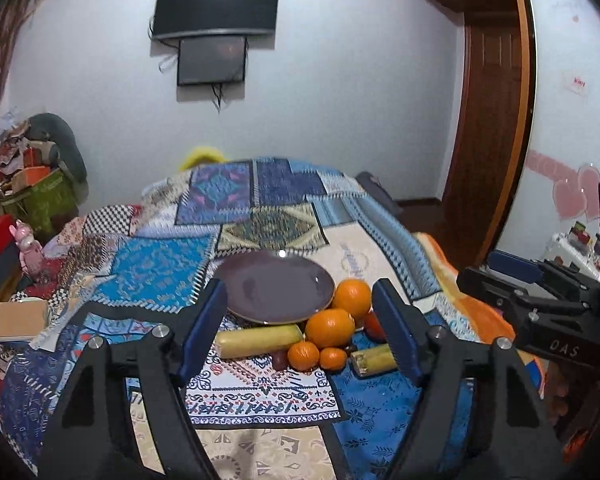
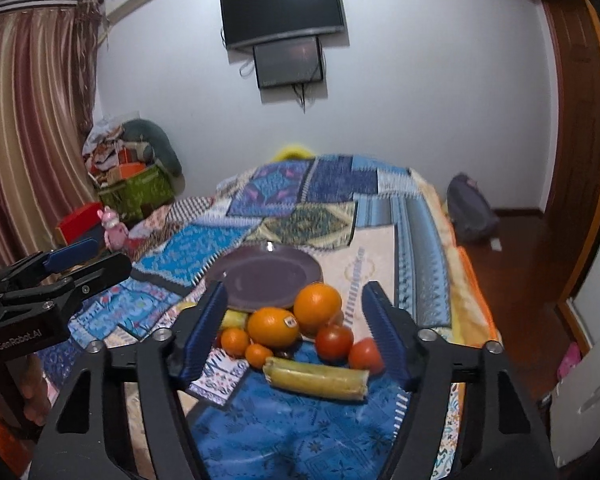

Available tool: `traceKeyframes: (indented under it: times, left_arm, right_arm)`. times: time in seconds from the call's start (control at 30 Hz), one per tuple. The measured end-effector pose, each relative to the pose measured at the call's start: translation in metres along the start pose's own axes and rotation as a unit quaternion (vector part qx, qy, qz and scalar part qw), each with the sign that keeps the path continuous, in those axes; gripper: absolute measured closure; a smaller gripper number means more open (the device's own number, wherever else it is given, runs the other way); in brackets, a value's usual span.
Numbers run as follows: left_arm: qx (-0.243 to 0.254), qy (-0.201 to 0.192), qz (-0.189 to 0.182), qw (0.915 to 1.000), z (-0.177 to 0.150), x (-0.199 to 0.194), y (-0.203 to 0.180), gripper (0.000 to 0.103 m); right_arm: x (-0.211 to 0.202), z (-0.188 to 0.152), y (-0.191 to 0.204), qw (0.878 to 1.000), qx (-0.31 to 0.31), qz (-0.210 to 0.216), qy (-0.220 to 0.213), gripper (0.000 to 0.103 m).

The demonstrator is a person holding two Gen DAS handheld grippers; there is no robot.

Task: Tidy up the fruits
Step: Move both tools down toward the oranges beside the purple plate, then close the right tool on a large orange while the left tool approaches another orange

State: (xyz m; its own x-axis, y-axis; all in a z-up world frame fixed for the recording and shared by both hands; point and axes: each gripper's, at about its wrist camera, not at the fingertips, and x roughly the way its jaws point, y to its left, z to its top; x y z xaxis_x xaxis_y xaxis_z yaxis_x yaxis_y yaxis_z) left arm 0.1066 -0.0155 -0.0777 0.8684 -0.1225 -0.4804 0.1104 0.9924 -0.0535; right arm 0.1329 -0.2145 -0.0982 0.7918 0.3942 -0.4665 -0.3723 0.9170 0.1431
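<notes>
Plate (image 1: 276,284): bare, nothing on it yet.
Fruit: all heaped just in front of plate — oranges (image 2: 274,326), small mandarins (image 2: 235,341), tomatoes (image 2: 334,342), two yellow-green stalks (image 2: 316,376).
Left gripper (image 1: 300,332): spread wide, holding nothing, hovering short of heap.
Right gripper (image 2: 294,328): spread wide too, nothing held, framing heap.
Progress: barely begun, by the look of it; every piece left to move.

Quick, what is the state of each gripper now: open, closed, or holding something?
Left gripper: open, holding nothing, above the fruit pile.
Right gripper: open, holding nothing, above the fruit pile.
</notes>
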Motion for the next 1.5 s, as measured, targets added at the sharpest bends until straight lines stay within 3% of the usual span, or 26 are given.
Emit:
traceKeyframes:
  times: [0.4,0.73,1.27,1.5]
  left_arm:
    - [0.0,0.093,-0.021,0.9955,-0.01,0.079,-0.002,0.028]
    - [0.002,0.147,-0.042,0.9882,-0.016,0.136,-0.006,0.028]
    - [-0.038,0.181,-0.042,0.9818,-0.016,0.189,0.025,0.028]
    - [-0.039,0.187,-0.05,0.9804,-0.018,0.191,0.024,0.028]
  right_arm:
    - [0.051,-0.006,-0.024,0.998,0.001,0.003,0.065,0.044]
    - [0.1,-0.003,-0.036,0.994,-0.003,0.022,0.105,0.044]
    - [0.171,-0.008,-0.038,0.982,0.018,0.056,0.181,0.044]
    - [0.186,-0.014,-0.041,0.976,0.026,0.054,0.207,0.037]
